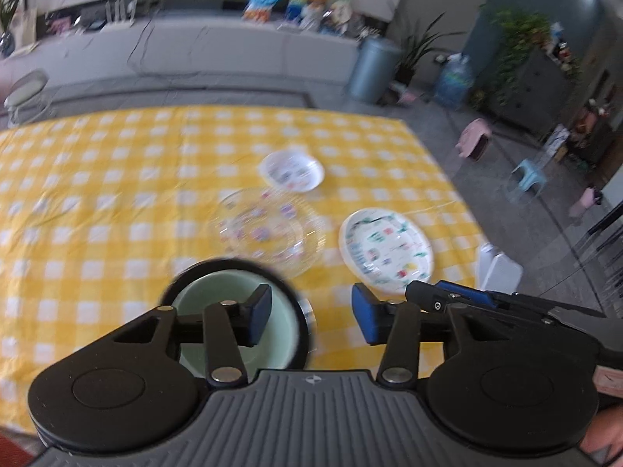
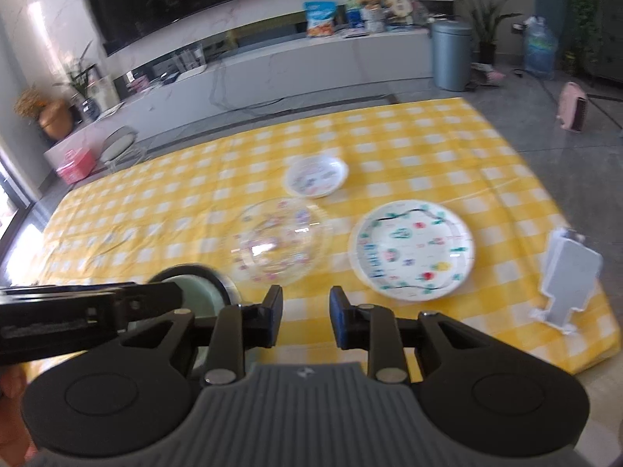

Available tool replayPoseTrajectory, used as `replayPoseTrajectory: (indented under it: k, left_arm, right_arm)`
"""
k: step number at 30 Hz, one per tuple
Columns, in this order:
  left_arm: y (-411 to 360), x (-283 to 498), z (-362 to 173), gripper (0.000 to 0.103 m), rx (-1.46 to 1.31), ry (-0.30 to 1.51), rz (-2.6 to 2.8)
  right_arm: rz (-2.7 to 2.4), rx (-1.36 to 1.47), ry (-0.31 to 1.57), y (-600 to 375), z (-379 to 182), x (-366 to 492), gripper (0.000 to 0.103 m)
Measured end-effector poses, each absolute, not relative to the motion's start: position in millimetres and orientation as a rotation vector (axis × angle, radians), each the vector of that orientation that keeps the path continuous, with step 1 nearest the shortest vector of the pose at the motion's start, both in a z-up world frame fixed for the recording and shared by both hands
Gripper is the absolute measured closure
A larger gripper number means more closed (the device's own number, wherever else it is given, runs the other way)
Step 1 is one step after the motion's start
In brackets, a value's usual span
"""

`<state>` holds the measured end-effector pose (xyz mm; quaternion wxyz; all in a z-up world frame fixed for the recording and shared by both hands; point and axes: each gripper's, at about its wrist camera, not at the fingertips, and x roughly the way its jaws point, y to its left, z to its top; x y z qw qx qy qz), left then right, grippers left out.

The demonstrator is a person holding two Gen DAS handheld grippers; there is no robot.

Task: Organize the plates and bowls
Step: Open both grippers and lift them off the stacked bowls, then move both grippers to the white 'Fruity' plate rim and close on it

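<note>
A pale green bowl (image 1: 210, 295) with a dark outside stands on the yellow checked cloth (image 1: 117, 194), close under my left gripper (image 1: 311, 315). That gripper is open with nothing between its pads, and its left finger hangs over the bowl. Beyond lie a clear patterned glass plate (image 1: 268, 229), a large white patterned plate (image 1: 385, 249) and a small white plate (image 1: 292, 171). My right gripper (image 2: 306, 313) is open and empty, above the cloth in front of the glass plate (image 2: 280, 241) and the large plate (image 2: 412, 249). The bowl (image 2: 206, 292) shows at its left, partly hidden by the left gripper's body (image 2: 78, 319).
A white stand-like object (image 2: 564, 284) sits at the table's right edge. The small plate (image 2: 317, 176) lies farther back. Behind the table are a long low cabinet (image 2: 311, 62), a grey bin (image 2: 451, 54) and stools on the floor at the right.
</note>
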<state>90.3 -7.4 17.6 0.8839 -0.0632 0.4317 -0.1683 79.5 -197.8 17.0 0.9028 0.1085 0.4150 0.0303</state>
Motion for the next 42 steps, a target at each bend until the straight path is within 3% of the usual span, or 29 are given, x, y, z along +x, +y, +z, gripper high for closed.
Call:
replayPoseTrajectory:
  k: [8,13,22,25,42]
  left_arm:
    - [-56,87,11,0.03,-0.108,0.735,-0.351]
    - [-72,102,2,0.03,-0.201,0.769,-0.362]
    - [-90,140,-20,0.03,-0.281,0.833,-0.313]
    - [-96,149,-33,0.036,-0.285,0.864,-0.277]
    - [-112,186,-95,0.037,-0.302,0.959,-0.189]
  right_arm:
    - [-0.144,0.257,0.744,-269,4,72,0.061]
    - [-0.192,0.345,0.761,-305,-10,88,0.058]
    - [-0.246,0.546,0.866,-349,-45,140,0.058]
    - [-0.24,0.592,0.885,-355,-58,155,0.066]
    - [-0.194,0.575,0.914,-369,-112,187,0.076]
